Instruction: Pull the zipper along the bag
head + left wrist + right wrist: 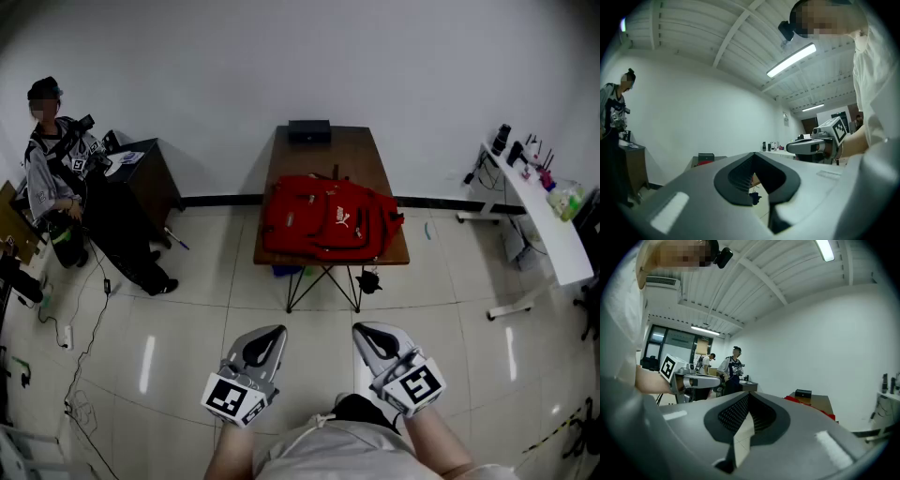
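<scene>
A red backpack (328,217) lies flat on a brown folding table (323,145) across the room; its zipper is too small to make out. Both grippers are held low, close to my body and well short of the table. My left gripper (265,345) has its jaws closed tip to tip with nothing between them. My right gripper (373,342) is likewise shut and empty. In the left gripper view the left gripper (753,154) points toward the table, with the backpack (704,162) a red sliver. In the right gripper view, the backpack (806,401) shows beyond the right gripper (749,394).
A black box (309,131) sits at the table's far end. A person (52,141) stands at the left by a dark cabinet (141,178). A white desk (544,216) with bottles lines the right wall. Cables (84,347) trail over the tiled floor at left.
</scene>
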Motion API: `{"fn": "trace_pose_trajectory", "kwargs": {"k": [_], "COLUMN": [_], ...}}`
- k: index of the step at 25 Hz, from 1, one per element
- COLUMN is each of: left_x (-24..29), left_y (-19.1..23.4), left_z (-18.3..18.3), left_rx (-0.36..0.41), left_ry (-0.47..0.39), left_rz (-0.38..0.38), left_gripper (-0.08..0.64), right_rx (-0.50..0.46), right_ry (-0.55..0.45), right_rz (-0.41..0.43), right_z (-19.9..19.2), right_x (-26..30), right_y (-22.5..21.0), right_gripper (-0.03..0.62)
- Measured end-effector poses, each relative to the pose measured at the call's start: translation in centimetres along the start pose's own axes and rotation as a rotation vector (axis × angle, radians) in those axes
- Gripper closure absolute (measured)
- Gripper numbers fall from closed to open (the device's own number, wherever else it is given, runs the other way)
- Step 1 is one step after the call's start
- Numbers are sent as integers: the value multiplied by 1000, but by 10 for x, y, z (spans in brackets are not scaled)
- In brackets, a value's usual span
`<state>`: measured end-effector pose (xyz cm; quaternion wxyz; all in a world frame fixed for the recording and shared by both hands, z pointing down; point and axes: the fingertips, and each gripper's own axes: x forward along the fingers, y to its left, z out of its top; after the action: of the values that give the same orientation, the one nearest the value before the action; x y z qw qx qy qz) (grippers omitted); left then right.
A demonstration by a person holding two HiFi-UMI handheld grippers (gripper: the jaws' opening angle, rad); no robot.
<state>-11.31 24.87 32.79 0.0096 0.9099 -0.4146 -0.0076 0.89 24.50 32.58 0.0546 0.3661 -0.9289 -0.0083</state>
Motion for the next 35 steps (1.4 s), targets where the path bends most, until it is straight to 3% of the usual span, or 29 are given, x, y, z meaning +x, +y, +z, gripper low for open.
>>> {"fn": "trace_pose_trajectory", "kwargs": {"k": [9,17,24,35], "left_x": [74,201,295,373], "left_y": [59,148,206,268], "left_z": [-29,-31,-46,-109], "left_rx": [8,48,19,-33], "left_ry": [46,80,116,272], "left_rz": [20,53,64,-16], "left_gripper": [555,555,555,555], "right_rx": [17,-41,-1,23], "right_ry": [-8,8,59,186], "right_rz": [41,90,152,189], "right_z": [-27,-28,-46,-95], "right_x": [70,167,239,318], "right_y": [-80,-202,-288,-349], "right_gripper": [588,588,588,578]}}
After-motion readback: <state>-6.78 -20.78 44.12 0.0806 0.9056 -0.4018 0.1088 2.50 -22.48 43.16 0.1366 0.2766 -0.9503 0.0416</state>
